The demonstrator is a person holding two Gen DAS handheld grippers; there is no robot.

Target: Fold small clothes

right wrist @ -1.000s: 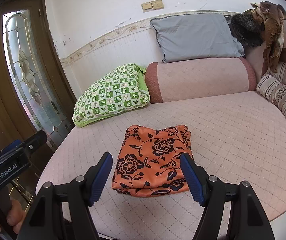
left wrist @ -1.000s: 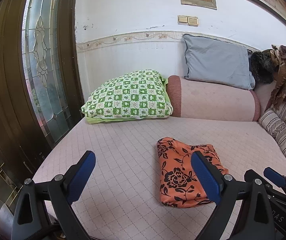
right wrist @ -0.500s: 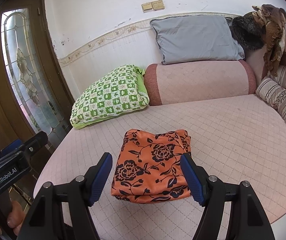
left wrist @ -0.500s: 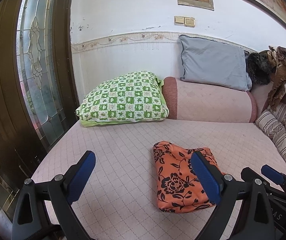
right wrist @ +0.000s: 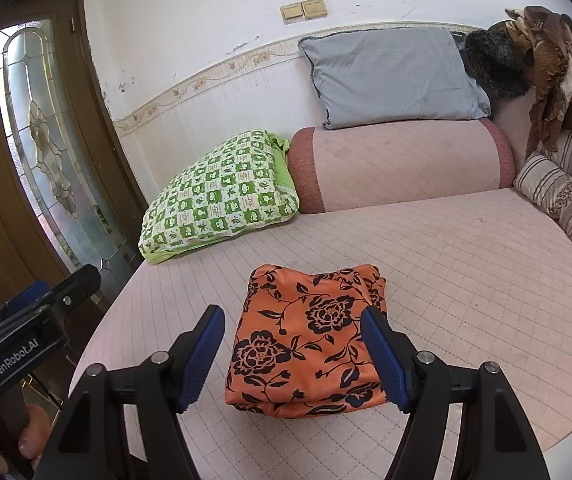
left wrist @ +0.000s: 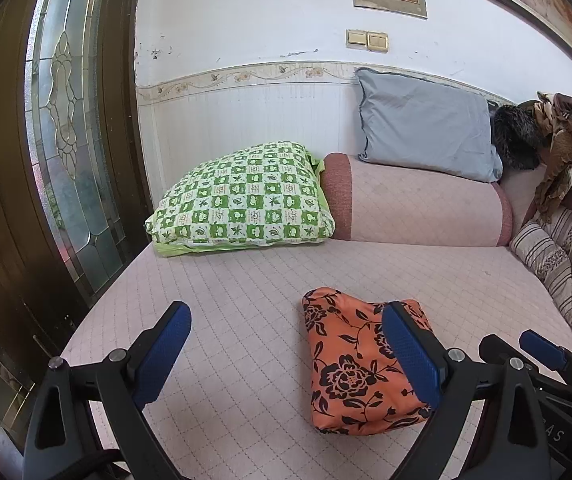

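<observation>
Right now, line by line:
Left gripper (left wrist: 286,344): jaws spread wide with nothing between the blue pads; it hangs over the near left part of the bed, clear of the cloth.
Right gripper (right wrist: 293,354): jaws apart, one blue pad on either side of the near end of the folded cloth; the pads do not press on it.
Other gripper in view: the right one shows at the near right edge of the left camera's picture; the left one, marked GenRobot.AI, shows at the near left edge of the right camera's picture, with fingers (right wrist: 32,436) of the person's hand under it.
Folded cloth (right wrist: 305,340): orange with a black flower print, folded into a thick rectangle, lying flat on the near middle of the bed.
Bed (right wrist: 465,280): pale pink quilted cover, the cloth the only loose thing on its near half.
Green checked pillow (left wrist: 246,196): far left of the bed, leaning toward the wall.
Pink bolster (left wrist: 417,204): far side, just right of the green pillow and touching it.
Grey pillow (left wrist: 421,124): upright on top of the bolster against the wall.
Striped cushion (right wrist: 557,196): far right edge.
Brown cloth (left wrist: 561,152): draped over the far right corner beside a dark furry thing (left wrist: 515,136).
Glass door (left wrist: 70,132): wood frame, along the left.
</observation>
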